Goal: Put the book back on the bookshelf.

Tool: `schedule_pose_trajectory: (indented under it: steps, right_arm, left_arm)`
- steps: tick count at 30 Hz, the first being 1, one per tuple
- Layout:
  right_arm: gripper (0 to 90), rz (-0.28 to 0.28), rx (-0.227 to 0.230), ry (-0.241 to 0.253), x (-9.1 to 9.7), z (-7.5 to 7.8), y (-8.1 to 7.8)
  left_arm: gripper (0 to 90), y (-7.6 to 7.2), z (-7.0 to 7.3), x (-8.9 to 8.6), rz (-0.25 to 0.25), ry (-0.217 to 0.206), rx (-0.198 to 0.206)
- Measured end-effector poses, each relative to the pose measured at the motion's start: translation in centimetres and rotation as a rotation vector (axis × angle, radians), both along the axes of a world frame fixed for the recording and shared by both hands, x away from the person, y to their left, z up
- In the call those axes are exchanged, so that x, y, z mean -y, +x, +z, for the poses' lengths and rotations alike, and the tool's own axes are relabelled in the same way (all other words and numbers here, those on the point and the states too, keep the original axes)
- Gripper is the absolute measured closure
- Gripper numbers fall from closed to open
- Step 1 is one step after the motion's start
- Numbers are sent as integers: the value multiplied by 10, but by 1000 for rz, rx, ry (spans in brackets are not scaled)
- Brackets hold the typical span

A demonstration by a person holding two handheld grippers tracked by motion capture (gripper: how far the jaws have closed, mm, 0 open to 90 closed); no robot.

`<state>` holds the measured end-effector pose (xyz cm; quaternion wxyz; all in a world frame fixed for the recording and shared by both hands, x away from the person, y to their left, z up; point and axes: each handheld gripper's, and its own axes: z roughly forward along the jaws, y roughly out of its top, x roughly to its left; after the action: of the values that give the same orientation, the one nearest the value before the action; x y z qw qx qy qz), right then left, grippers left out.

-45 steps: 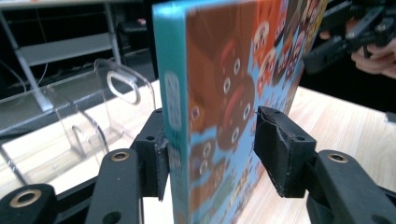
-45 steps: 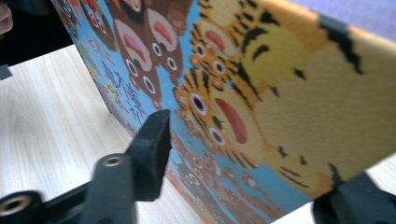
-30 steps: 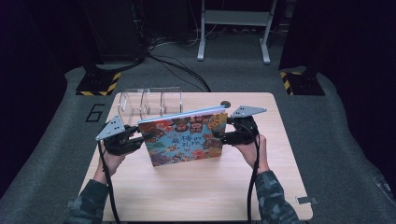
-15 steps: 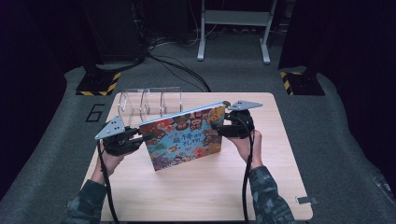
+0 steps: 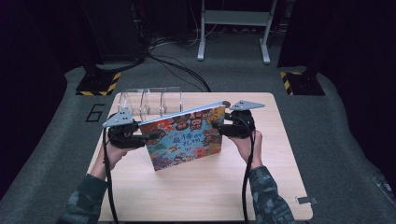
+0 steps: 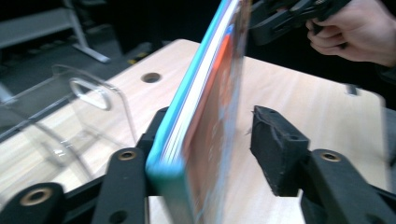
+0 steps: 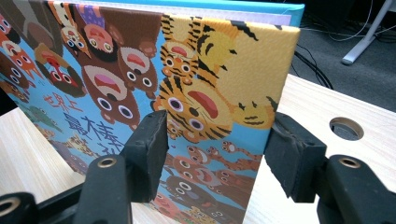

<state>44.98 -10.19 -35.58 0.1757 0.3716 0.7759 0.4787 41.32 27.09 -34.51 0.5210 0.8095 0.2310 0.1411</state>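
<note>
Slippage threatens: colourful cartoon-animal picture book (image 5: 189, 136) stands tilted between left gripper (image 5: 140, 138) at nine o'clock and right gripper (image 5: 219, 128) at three, both spread, neither visibly clamping it.

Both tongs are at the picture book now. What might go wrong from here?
1. One pad of the left tongs stands apart from the cover of the book; the tilted book may slip or topple onto the table.
2. The right tongs also look open, so little steadies it.
3. The clear rack sits just behind; a swing could knock it.
</note>
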Motion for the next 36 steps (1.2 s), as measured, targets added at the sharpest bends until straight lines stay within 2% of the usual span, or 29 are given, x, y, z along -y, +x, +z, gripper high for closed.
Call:
schedule_pose_trajectory:
  steps: [2, 5, 11, 13, 15, 20, 21, 23, 26, 28, 29, 31, 33, 36]
  right_arm:
    - [404, 1, -4, 4, 0, 0, 0]
    - [421, -3, -6, 8, 1, 0, -1]
    - [432, 5, 0, 17, 4, -1, -2]
    - [428, 13, -3, 20, 5, -1, -3]
    - [383, 8, -14, 23, 9, -3, -5]
    - [282, -58, -30, 23, 29, -14, -11]
    - [231, -73, -36, 28, 34, -18, -13]
    - [167, -124, -57, 26, 45, -29, -17]
    - [132, -191, -97, 5, 60, -56, -23]
    - [68, -241, -142, -57, 68, -80, -26]
    - [57, -268, -151, -81, 73, -92, -28]
    - [28, -324, -198, -61, 82, -115, -32]
    - [14, -376, -215, -70, 90, -135, -36]
    - [2, -430, -215, -128, 98, -157, -41]
  left_arm:
    - [447, 3, 3, 4, -23, 6, -26]
    - [392, 8, 8, 9, -66, 42, -34]
    - [382, 11, 9, 19, -92, 82, -30]
    - [407, 12, 6, 23, -102, 89, -33]
    - [455, 12, 6, 23, -97, 95, -25]
    - [581, 11, 6, 23, -118, 132, -9]
    - [621, 10, 5, 23, -118, 136, -4]
    - [685, 9, 4, 23, -118, 135, 3]
    - [745, 10, 5, 23, -135, 132, -24]
    - [761, 9, 5, 24, -134, 138, -25]
    - [766, 9, 6, 24, -139, 140, -29]
    - [777, 8, 6, 24, -150, 132, -39]
    - [789, 7, 6, 24, -155, 137, -38]
    - [798, 6, 6, 25, -157, 119, -51]
